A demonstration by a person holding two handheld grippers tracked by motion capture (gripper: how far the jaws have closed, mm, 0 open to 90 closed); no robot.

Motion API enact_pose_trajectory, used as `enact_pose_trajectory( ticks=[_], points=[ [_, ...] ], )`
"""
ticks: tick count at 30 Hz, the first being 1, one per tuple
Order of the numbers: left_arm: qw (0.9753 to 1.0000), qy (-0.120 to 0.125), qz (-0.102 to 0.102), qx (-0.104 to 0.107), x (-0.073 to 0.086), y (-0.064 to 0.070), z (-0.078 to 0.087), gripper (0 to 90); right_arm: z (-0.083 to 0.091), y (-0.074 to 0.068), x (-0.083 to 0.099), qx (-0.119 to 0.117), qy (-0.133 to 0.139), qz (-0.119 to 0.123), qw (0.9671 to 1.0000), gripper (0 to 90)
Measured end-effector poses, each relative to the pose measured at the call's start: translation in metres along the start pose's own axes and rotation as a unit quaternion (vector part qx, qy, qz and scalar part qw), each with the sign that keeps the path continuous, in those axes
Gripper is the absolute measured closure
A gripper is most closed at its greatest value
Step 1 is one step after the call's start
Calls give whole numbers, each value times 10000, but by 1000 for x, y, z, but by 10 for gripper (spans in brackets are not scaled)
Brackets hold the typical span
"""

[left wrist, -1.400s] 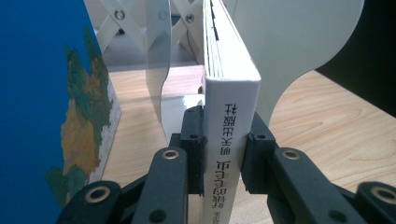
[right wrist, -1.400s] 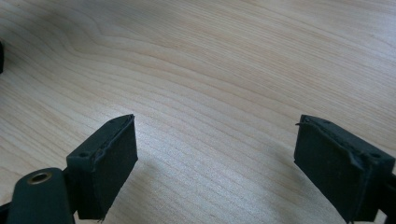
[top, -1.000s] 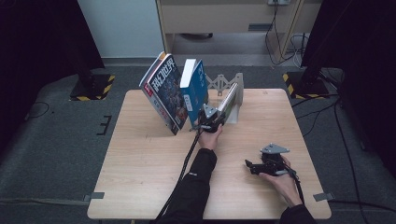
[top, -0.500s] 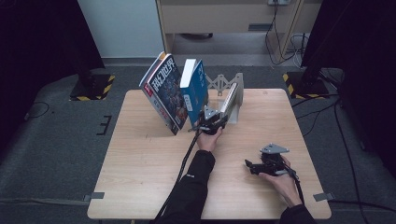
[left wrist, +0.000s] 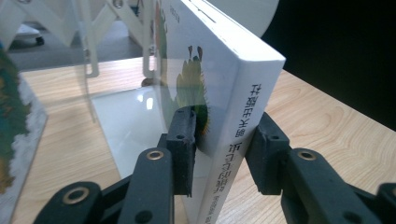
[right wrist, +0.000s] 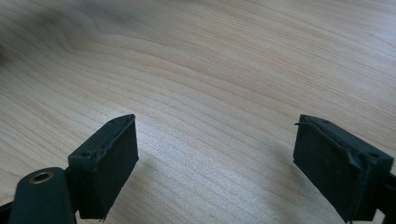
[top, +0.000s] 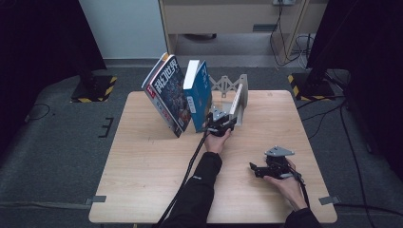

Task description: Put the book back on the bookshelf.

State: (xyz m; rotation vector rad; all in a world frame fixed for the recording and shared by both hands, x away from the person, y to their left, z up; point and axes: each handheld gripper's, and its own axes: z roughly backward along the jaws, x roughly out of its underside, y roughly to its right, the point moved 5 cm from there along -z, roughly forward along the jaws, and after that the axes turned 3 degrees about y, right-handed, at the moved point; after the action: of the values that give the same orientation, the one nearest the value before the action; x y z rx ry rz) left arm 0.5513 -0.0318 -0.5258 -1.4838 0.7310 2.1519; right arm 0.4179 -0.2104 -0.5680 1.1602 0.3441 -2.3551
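Blue book [left wrist: 219, 93] sits clamped (spine-first) between left tool [left wrist: 224, 140] jaws.

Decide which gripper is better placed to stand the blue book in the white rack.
Left. The left gripper already clamps the blue book beside the white rack; the right gripper rests open, apart.

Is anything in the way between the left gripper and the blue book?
No. The left gripper already has its jaws on either side of the blue book, by the spine edge, with nothing between them. The leaning magazine stands on the book's other side, away from the gripper.
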Motion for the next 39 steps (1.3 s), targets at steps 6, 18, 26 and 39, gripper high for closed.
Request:
enact_pose_trajectory(
  ticks=[6,18,26,39],
  points=[
    [9997,-38,-56,225,-1,5,-3,607,1,0,0,-2,7,-2,10000,145],
    [9993,-20,-49,376,7,4,8,630,1,-1,0,12,9,-2,10000,147],
    [9993,-66,-51,353,5,6,4,650,1,1,0,37,6,25,10000,149],
    [9990,-25,79,434,5,14,-3,652,2,1,0,22,16,-21,10000,149]
  ],
)
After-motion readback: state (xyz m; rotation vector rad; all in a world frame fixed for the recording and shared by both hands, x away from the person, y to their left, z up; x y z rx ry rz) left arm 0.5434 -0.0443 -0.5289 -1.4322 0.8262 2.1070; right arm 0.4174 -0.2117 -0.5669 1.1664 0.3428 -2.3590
